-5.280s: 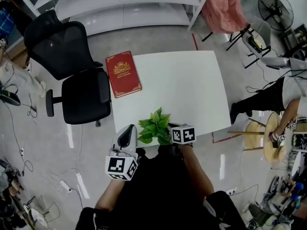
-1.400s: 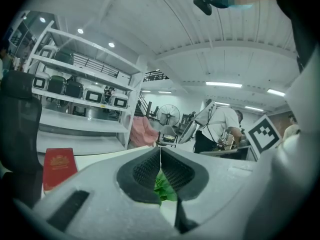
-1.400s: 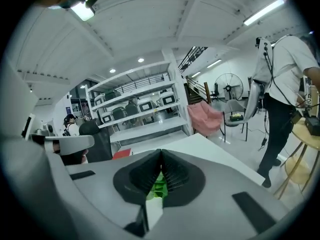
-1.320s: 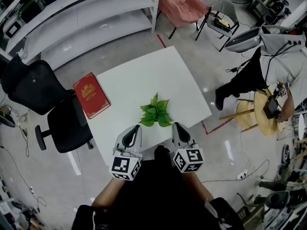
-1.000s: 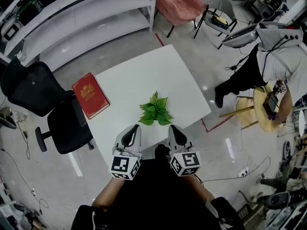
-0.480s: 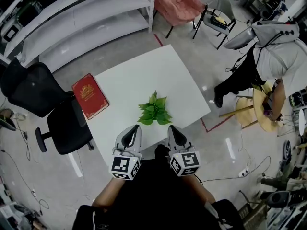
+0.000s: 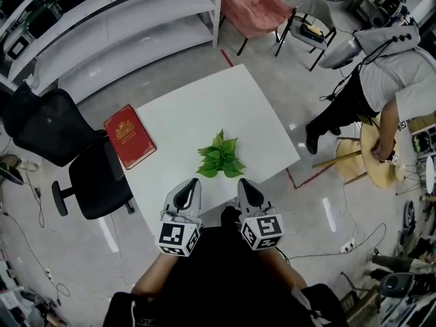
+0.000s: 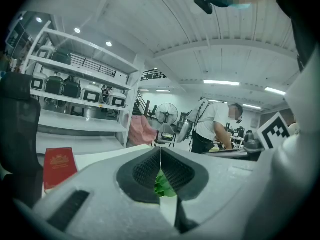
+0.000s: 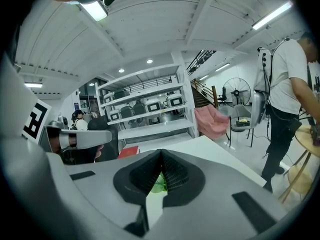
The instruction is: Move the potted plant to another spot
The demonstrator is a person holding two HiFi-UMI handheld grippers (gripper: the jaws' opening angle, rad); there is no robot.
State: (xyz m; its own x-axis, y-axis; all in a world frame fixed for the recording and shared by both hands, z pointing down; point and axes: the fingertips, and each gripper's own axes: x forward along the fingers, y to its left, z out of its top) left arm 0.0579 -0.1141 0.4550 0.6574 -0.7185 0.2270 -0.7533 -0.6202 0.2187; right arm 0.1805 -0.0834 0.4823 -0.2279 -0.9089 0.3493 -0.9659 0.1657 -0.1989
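The potted plant (image 7: 220, 157), a small bunch of bright green leaves, stands on the white table (image 7: 204, 114) near the front middle. My left gripper (image 7: 187, 191) and right gripper (image 7: 244, 189) hover side by side at the table's near edge, just short of the plant and apart from it. Both have their jaws closed together with nothing between them. In the left gripper view green leaves (image 8: 163, 184) peek through below the shut pads. The right gripper view shows the same leaves (image 9: 158, 184) behind its shut jaws.
A red book (image 7: 129, 135) lies at the table's left edge. A black office chair (image 7: 61, 148) stands left of the table. White shelving (image 7: 122, 19) runs along the back. A person (image 7: 381, 87) bends over a round stool (image 7: 375, 162) at the right.
Both grippers and the plant stay put over the last second. The person at the right has bent further over the stool.
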